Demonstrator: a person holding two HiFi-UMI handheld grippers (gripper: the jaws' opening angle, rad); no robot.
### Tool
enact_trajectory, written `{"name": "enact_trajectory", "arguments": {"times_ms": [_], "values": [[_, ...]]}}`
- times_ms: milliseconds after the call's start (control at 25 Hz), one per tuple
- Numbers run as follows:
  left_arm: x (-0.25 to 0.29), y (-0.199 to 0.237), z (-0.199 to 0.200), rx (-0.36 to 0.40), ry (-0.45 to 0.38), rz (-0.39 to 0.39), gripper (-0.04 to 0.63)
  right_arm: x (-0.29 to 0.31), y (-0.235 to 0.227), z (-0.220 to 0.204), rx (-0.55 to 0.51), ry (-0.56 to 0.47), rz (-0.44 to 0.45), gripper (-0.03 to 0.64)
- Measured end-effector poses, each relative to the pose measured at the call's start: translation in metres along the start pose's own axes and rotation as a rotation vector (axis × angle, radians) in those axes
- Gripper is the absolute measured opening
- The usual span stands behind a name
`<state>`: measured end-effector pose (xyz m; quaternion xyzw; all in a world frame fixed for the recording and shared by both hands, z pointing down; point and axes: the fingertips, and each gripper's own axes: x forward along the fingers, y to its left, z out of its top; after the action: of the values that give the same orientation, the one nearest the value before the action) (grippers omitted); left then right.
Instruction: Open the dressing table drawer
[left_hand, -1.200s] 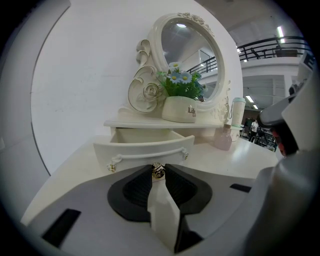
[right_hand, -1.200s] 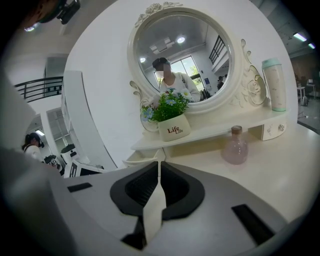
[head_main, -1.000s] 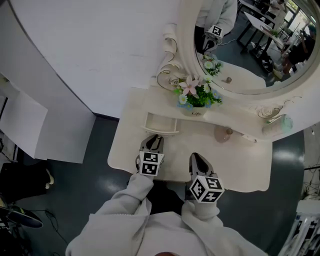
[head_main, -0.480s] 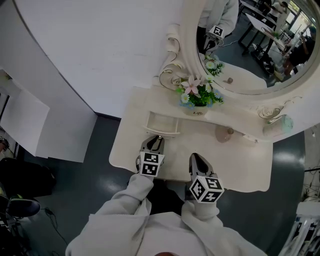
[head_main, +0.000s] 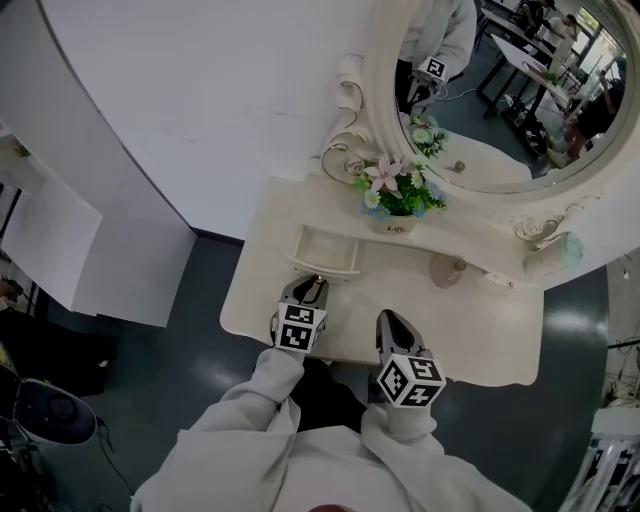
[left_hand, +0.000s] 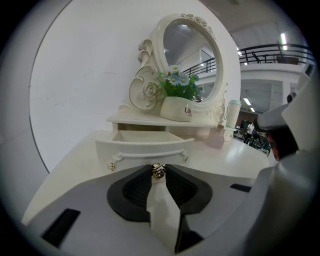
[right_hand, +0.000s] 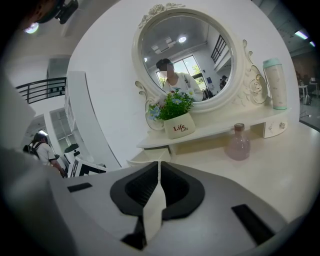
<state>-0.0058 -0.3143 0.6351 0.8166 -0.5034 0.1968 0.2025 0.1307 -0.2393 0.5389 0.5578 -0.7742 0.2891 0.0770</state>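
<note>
The small white drawer (head_main: 325, 251) under the dressing table's raised shelf stands pulled out, its empty inside showing. In the left gripper view its curved front (left_hand: 145, 149) is just beyond the jaws, and a small gold knob (left_hand: 158, 171) sits pinched between the pads. My left gripper (head_main: 311, 285) is shut on that knob, right at the drawer front. My right gripper (head_main: 388, 319) hovers over the tabletop to the right of the drawer. In the right gripper view its jaws (right_hand: 159, 165) are shut with nothing between them.
A white flower pot (head_main: 393, 224) stands on the shelf in front of the oval mirror (head_main: 500, 90). A pink bottle (head_main: 447, 268) is on the tabletop and a mint tumbler (head_main: 560, 250) at the shelf's right end. A white partition (head_main: 60, 250) stands at the left.
</note>
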Motion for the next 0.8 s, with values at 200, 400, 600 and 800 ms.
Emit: {"name": "enact_trajectory", "arguments": {"times_ms": [200,400,600,800], "values": [[0.002,0.001,-0.003,-0.021,0.051,-0.029,0.117,0.001,0.005,0.001,-0.002,-0.009,0.013,0.041],[-0.003,0.007,-0.003,0.012,0.065,-0.006,0.167,0.004,0.009,0.006,-0.004,-0.024,0.032,0.041],[-0.02,0.006,-0.002,-0.029,0.069,-0.013,0.21,0.009,0.013,0.014,-0.001,-0.043,0.057,0.041],[-0.051,0.008,0.009,-0.071,0.031,-0.013,0.21,0.014,0.016,0.01,0.014,-0.042,0.074,0.041]]}}
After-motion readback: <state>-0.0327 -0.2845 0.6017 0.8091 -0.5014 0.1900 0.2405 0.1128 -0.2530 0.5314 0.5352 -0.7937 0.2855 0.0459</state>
